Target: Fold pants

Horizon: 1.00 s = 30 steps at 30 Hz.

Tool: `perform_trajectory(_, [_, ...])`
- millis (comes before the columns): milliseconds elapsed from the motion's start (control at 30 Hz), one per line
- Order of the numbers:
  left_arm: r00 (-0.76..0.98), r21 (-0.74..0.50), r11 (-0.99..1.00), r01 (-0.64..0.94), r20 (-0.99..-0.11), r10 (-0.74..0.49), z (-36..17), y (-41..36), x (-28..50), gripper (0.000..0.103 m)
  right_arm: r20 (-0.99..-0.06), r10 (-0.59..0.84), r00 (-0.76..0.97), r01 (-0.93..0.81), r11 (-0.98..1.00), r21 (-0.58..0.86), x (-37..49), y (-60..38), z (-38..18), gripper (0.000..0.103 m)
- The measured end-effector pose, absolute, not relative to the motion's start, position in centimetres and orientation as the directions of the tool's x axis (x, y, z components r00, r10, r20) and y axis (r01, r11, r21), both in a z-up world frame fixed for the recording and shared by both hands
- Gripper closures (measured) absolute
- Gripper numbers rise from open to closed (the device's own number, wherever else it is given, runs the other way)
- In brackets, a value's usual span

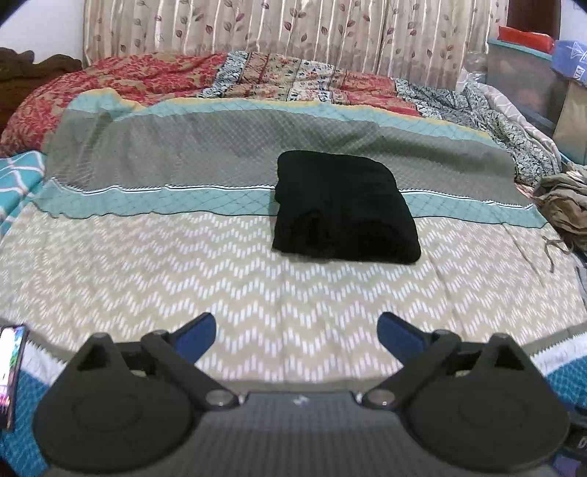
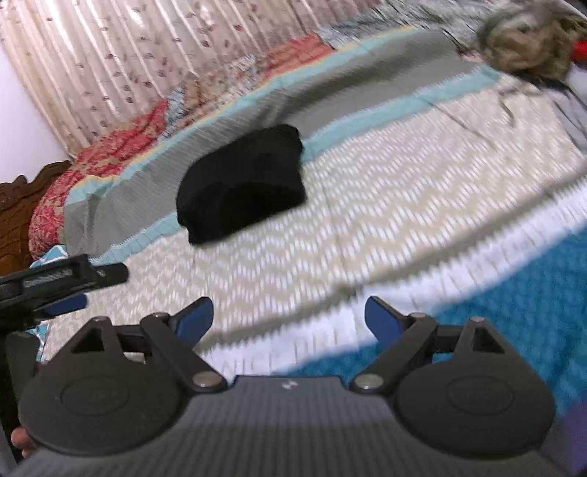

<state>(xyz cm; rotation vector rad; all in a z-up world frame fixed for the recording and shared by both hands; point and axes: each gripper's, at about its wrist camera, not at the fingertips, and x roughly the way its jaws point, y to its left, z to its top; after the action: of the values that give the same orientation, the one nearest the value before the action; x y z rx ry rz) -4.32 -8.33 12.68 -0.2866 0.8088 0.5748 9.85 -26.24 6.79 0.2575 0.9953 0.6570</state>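
Observation:
The black pants (image 1: 343, 209) lie folded into a compact rectangle on the patterned bedspread (image 1: 183, 264), across the teal stripe and the zigzag band. My left gripper (image 1: 296, 335) hangs well short of them, over the zigzag band, jaws wide apart with nothing between the blue pads (image 1: 398, 339). In the right wrist view the same pants (image 2: 242, 183) sit up and to the left, blurred. My right gripper (image 2: 290, 319) is open and empty above the bed's near edge, far from the pants. The left gripper (image 2: 58, 282) shows at that view's left edge.
A rumpled red and floral quilt (image 1: 256, 77) lies along the back below a leaf-print curtain (image 1: 293, 33). A heap of olive-brown clothes (image 1: 565, 205) sits at the bed's right side. Boxes (image 1: 532, 73) stand at the far right. A phone (image 1: 11, 370) shows at the left edge.

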Motion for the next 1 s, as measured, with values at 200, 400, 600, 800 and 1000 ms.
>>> perform_trajectory(200, [0.544, 0.003, 0.794, -0.608, -0.727, 0.419, 13.8, -10.1, -7.1, 0.0, -0.714, 0.599, 0.363, -0.401, 0.792, 0.461, 6.7, -27.2, 7.6, 0.012])
perform_trajectory(400, [0.528, 0.043, 0.776, -0.63, -0.709, 0.468, 14.8, -11.8, -8.8, 0.0, -0.677, 0.617, 0.401, -0.436, 0.779, 0.451, 4.6, -28.5, 9.4, 0.011])
perform_trajectory(600, [0.53, 0.077, 0.78, -0.621, -0.692, 0.49, 15.8, -13.4, -9.5, 0.0, -0.65, 0.619, 0.441, -0.467, 0.777, 0.423, 3.0, -29.1, 10.8, 0.01])
perform_trajectory(800, [0.505, 0.141, 0.752, -0.644, -0.66, 0.557, 16.0, -14.2, -9.4, 0.0, -0.61, 0.618, 0.496, -0.472, 0.781, 0.408, 2.5, -29.2, 11.5, 0.0])
perform_trajectory(1000, [0.449, 0.269, 0.711, -0.65, -0.618, 0.645, 15.2, -15.3, -8.7, 0.0, -0.589, 0.606, 0.534, -0.487, 0.791, 0.372, 2.4, -28.8, 11.3, 0.0])
